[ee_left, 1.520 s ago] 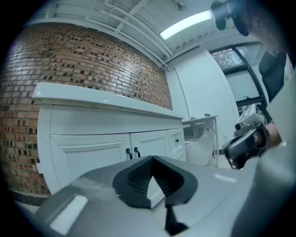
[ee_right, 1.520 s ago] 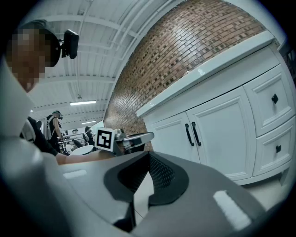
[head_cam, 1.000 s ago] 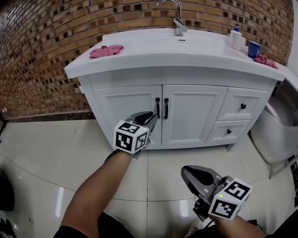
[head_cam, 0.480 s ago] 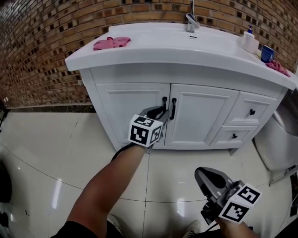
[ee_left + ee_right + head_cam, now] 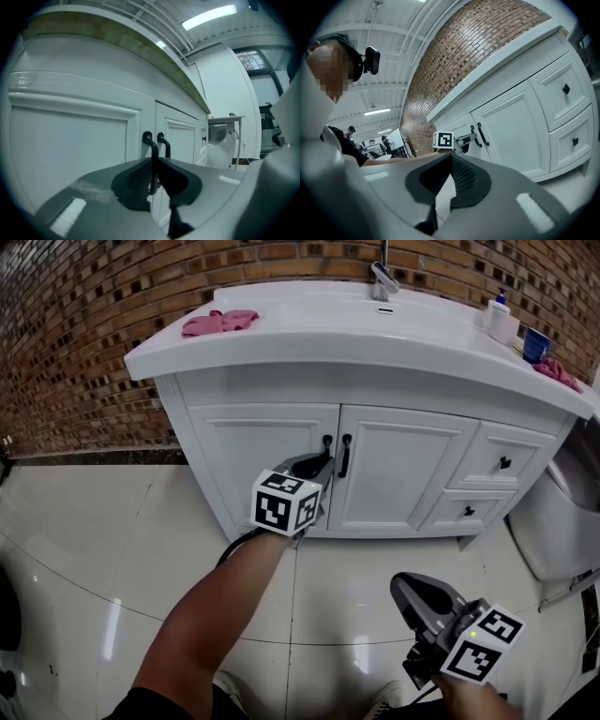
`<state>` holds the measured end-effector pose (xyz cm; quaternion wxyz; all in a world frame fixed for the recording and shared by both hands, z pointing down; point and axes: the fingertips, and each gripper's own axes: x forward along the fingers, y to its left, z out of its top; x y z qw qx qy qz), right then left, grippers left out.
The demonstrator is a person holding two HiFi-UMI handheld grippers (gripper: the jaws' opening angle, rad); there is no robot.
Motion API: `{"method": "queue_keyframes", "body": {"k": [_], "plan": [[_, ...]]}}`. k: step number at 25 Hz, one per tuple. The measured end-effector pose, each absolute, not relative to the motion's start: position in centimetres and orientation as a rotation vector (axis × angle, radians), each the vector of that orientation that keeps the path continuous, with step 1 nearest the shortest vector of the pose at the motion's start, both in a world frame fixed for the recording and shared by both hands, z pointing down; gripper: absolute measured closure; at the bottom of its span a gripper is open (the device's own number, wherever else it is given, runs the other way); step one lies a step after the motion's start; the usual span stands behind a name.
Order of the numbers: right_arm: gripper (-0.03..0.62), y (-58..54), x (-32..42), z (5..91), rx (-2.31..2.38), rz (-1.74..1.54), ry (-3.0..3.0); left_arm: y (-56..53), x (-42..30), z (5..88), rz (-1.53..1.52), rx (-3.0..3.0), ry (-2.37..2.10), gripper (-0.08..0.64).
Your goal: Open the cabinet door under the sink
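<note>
The white cabinet under the sink (image 5: 375, 320) has two doors, both flush with the frame. The left door (image 5: 253, 451) carries a black bar handle (image 5: 327, 448), and a matching handle (image 5: 345, 454) sits on the right door (image 5: 403, 465). My left gripper (image 5: 319, 465) is up against the left handle. In the left gripper view the jaws of that gripper (image 5: 153, 173) are shut on the handle (image 5: 149, 140), whose bar runs down between the pads. My right gripper (image 5: 412, 592) hangs low over the floor, away from the cabinet, its jaws (image 5: 451, 164) shut on nothing.
Two drawers (image 5: 504, 462) sit to the right of the doors. A white fixture (image 5: 562, 521) stands at the far right. A pink cloth (image 5: 220, 322), a soap bottle (image 5: 502, 320) and a blue cup (image 5: 535, 345) rest on the counter. Brick wall behind, glossy tiled floor (image 5: 112, 549) in front.
Over the last second my left gripper has moved forward from in front of the left door up to its handle. The right gripper stays low. Both doors look unmoved.
</note>
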<state>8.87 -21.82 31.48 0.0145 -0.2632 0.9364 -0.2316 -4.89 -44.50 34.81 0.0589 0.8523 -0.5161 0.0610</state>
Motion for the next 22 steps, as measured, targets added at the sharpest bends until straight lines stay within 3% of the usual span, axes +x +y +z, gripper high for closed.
{"method": "queue_keyframes", "body": {"k": [22], "plan": [[0.588,-20.2,5.2,30.6,-0.771,-0.648,2.975,-30.7,-6.4,35.1,0.235,2.69,-1.392,0.515]]}}
